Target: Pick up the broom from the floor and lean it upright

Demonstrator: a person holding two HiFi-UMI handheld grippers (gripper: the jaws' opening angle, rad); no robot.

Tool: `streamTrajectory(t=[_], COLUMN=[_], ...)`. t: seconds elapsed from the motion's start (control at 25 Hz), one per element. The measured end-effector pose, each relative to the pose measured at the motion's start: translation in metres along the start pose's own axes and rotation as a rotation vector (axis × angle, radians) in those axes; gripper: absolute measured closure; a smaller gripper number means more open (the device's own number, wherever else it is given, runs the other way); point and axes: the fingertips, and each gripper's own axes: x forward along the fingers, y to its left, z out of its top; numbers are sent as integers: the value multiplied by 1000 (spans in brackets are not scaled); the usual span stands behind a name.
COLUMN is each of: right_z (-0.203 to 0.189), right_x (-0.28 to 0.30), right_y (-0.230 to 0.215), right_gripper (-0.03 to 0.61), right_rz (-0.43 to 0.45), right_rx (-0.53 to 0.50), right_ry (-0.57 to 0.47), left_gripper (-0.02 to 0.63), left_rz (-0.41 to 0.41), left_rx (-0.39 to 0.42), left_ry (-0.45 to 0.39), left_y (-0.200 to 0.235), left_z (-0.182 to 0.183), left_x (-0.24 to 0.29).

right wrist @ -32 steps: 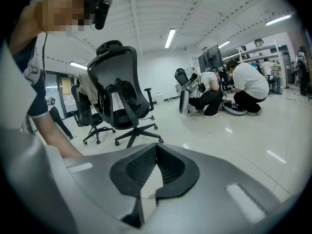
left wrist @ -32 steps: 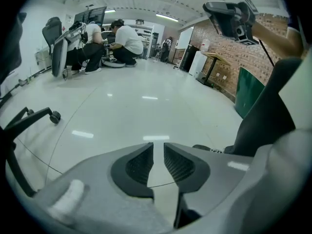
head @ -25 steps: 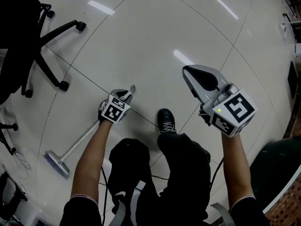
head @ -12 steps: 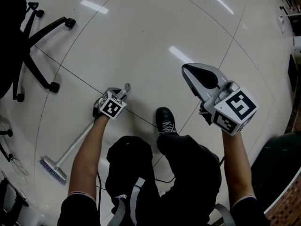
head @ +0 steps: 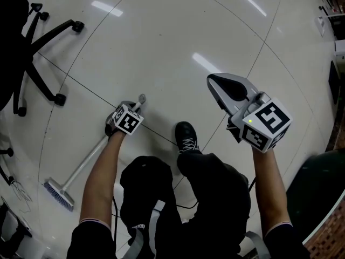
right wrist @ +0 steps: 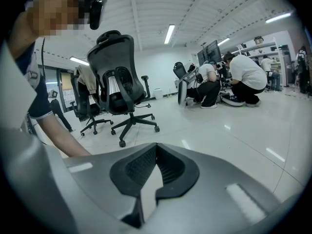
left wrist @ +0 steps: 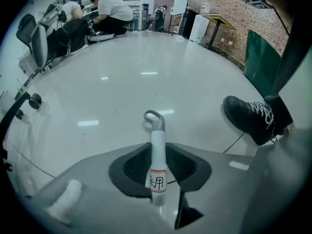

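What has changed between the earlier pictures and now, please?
The left hand-held gripper came down onto the handle end of the broom; its jaws have just been closing and now grip it. The broom still lies on the floor, and the right hand-held gripper stays raised, shut and empty.

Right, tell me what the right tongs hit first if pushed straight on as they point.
Probably the glossy white tiled floor, short of the black office chair; depth is unclear.

Right hand-held gripper (right wrist: 155, 146) jaws together, empty; office chair (right wrist: 117, 79) beyond.
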Motion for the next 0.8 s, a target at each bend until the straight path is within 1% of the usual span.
streamTrajectory(t=[0.16,0.36,0.56,0.8], right_z=[9,34,80,143], right_x=[-8,-16,-33,-65], right_y=[1,6,14,33], right_gripper=[572,572,572,572], right_rz=[3,16,32,55], right_rx=[0,6,4,47], right_ry=[-5,-6,-1,16], left_gripper=[517,517,518,519], left_rz=[-17,-16,2,30], left_rx=[-1,3,20,29], left_ry=[-27,-88,-171,-245], left_y=[-5,-5,-10,-24], left_z=[12,44,93,141], left_x=[-23,-67,-135,-234])
